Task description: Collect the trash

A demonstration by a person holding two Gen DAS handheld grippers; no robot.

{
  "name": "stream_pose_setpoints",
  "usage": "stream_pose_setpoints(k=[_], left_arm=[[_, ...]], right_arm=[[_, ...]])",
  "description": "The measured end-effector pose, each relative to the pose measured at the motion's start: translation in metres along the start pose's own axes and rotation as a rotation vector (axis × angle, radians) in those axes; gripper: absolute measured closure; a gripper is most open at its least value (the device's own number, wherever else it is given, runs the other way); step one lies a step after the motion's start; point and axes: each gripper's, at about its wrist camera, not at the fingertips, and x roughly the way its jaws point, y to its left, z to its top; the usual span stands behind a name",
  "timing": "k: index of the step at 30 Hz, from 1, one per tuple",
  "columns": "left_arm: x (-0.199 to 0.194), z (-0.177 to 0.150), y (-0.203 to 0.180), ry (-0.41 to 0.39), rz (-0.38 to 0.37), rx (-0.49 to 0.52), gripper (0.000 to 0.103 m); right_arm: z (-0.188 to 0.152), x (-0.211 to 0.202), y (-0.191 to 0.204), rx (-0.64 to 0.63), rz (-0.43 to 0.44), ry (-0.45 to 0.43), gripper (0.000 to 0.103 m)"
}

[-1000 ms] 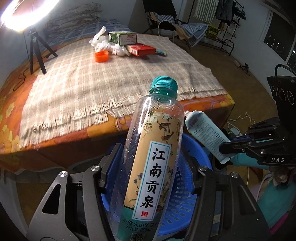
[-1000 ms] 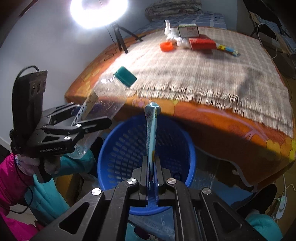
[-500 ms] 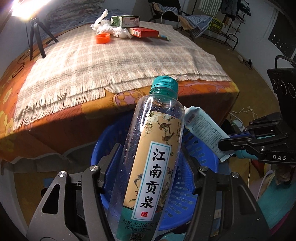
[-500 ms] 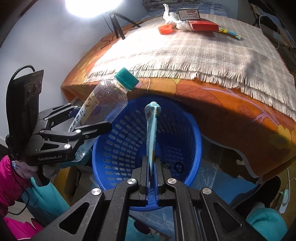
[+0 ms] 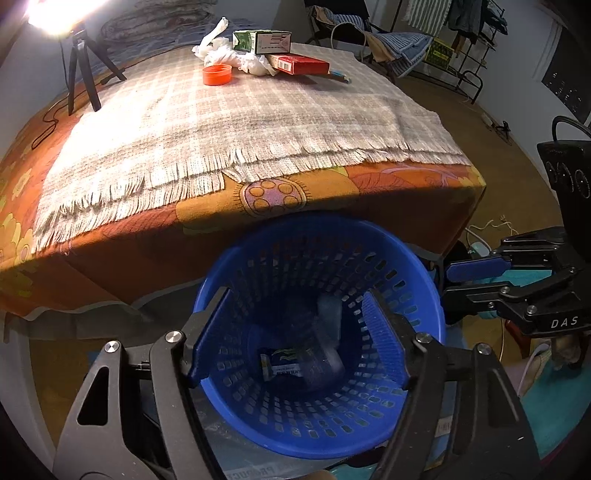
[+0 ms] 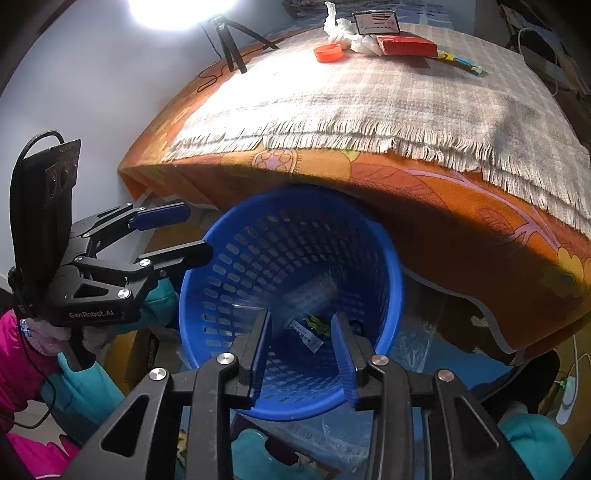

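Note:
A blue perforated basket (image 5: 424, 280) (image 6: 391, 258) stands on the floor against the bed's front edge. Both grippers hang over its rim, open and empty: my left gripper (image 5: 295, 332) (image 6: 195, 236) at its left side, my right gripper (image 6: 301, 343) (image 5: 450, 280) at its right. Inside the basket lie a blurred clear bottle (image 5: 327, 339) (image 6: 310, 291) and a tube (image 5: 286, 365) (image 6: 308, 330). At the far end of the bed lie an orange cap (image 5: 217, 75) (image 6: 328, 52), crumpled white tissue (image 5: 236, 55) (image 6: 343, 31), a green-white box (image 5: 262, 40), a red box (image 5: 299, 64) (image 6: 406, 46) and a small wrapper (image 6: 461, 62).
The bed carries a checked fringed blanket (image 5: 240, 122) over an orange flowered sheet (image 6: 424, 192). A ring light on a tripod (image 5: 79, 62) stands at the bed's far left. A chair and a clothes rack (image 5: 461, 40) stand beyond the bed. Cables lie on the floor at right.
Both grippers opened. The bottle left my left gripper and the tube left my right gripper; both now lie inside the basket. Both views tilted further down over the basket.

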Motion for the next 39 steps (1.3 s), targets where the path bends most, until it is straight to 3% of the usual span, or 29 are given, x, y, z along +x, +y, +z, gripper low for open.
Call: stream_pose_setpoints(k=[13,17,19,31,39], left_arm=[[-0.001,0.002,0.001,-0.007,0.010,-0.003,0.029],[-0.001,0.004,0.001,-0.005,0.011,-0.001,0.029],[-0.001,0.004,0.001,-0.001,0.009,-0.003,0.029],[-0.001,0.028,0.008,0.006,0.004,-0.016,0.029],[0.001,0.055,0.007,-0.007,0.019,0.015,0.029]], right_arm=[[0.000,-0.006,-0.007,0.017,-0.046,-0.028,0.035],[0.003,-0.008,-0.009,0.027,-0.072,-0.039,0.033],[0.005,-0.011,-0.011,0.037,-0.084,-0.052,0.020],[0.030,-0.031,-0.024,0.079,-0.145,-0.118,0.011],[0.057,-0.054,-0.036,0.111,-0.149,-0.178,0.011]])
